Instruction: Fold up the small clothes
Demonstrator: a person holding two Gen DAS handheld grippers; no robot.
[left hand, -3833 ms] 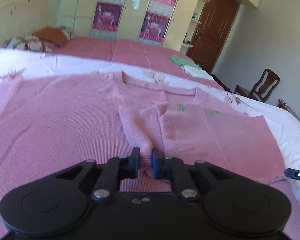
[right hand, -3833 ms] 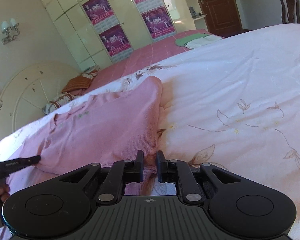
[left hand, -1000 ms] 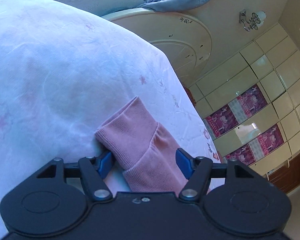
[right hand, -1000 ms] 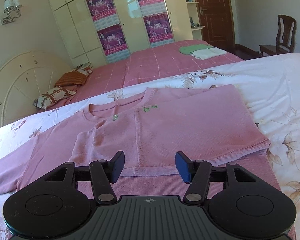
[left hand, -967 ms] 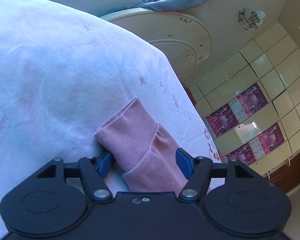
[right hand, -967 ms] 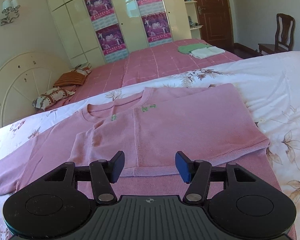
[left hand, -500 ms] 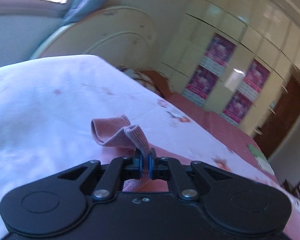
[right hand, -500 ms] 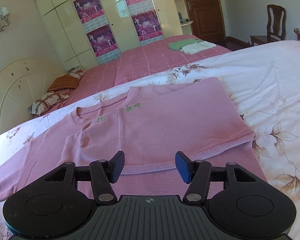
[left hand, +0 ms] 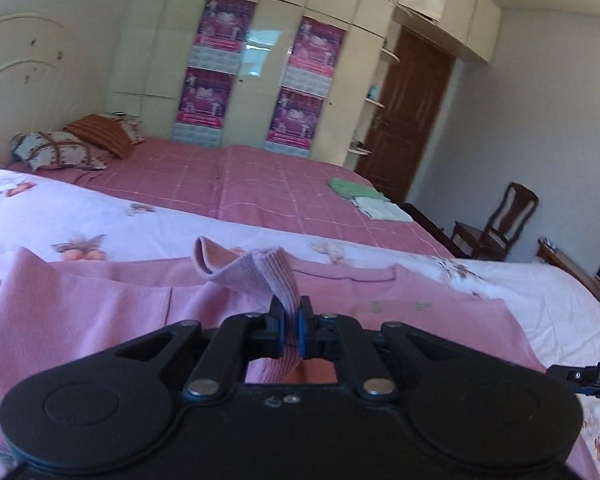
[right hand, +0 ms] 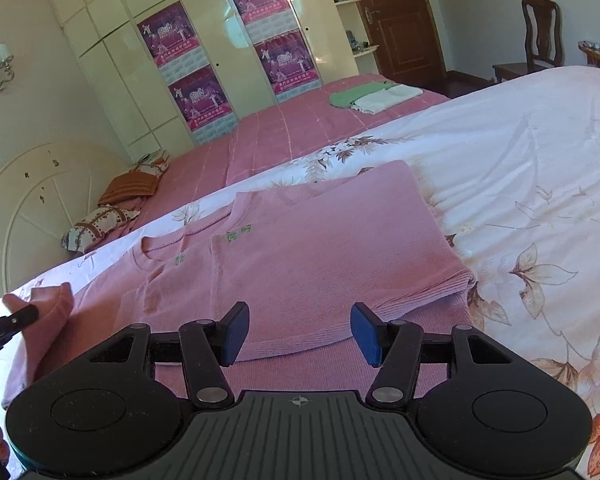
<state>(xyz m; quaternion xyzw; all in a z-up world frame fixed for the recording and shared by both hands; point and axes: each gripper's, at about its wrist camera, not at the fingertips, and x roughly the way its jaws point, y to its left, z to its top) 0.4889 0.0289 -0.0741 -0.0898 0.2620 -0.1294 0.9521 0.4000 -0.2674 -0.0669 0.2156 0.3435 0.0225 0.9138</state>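
Pinching the ribbed cuff point(left hand: 278, 280) of the pink sweater point(right hand: 300, 240), my left gripper point(left hand: 291, 322) has its blue pads clenched tight on the fabric, and the cuff curls up above the fingers. The sweater lies on the floral white bedspread point(right hand: 540, 184), its right side folded in over the chest, knit smooth, tiny green marks near the neckline. My right gripper point(right hand: 300, 334) hangs just above the hem with its jaws spread wide, nothing between them. From the right wrist view I get the whole folded body and, at the far left edge, the raised sleeve with the other tool's tip. From the left wrist view I get the cuff's ribbing close up, plus the pink checked bed point(left hand: 260, 188) with green and white folded clothes point(left hand: 364, 198) beyond.
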